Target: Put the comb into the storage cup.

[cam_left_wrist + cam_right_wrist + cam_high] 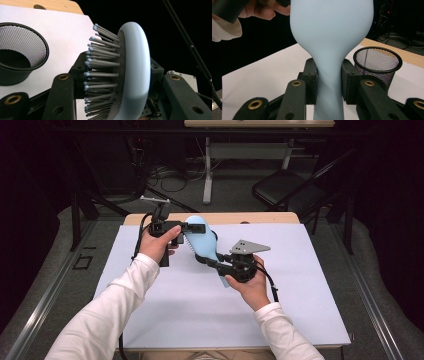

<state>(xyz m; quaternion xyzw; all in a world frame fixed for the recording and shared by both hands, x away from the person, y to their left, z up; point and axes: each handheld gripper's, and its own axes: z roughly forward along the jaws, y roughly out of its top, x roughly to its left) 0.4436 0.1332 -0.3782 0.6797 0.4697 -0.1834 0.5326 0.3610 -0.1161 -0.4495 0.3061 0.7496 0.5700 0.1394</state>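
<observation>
Two white-sleeved forearms reach in over the table's near edge. The left hand (159,242) holds the left gripper (186,226) near the far edge, its jaws clamped level on the head of a pale blue hairbrush (205,244). The right hand (251,285) holds the right gripper (212,262), its jaws pressed on the brush's neck.

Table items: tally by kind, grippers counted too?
Hairbrush, light blue, held off the table by both grippers: 1
Mesh cup, black: 1
Grippers, left gripper shut on the brush head, right gripper shut on the handle: 2
White mat over the table: 1
Total: 5
</observation>
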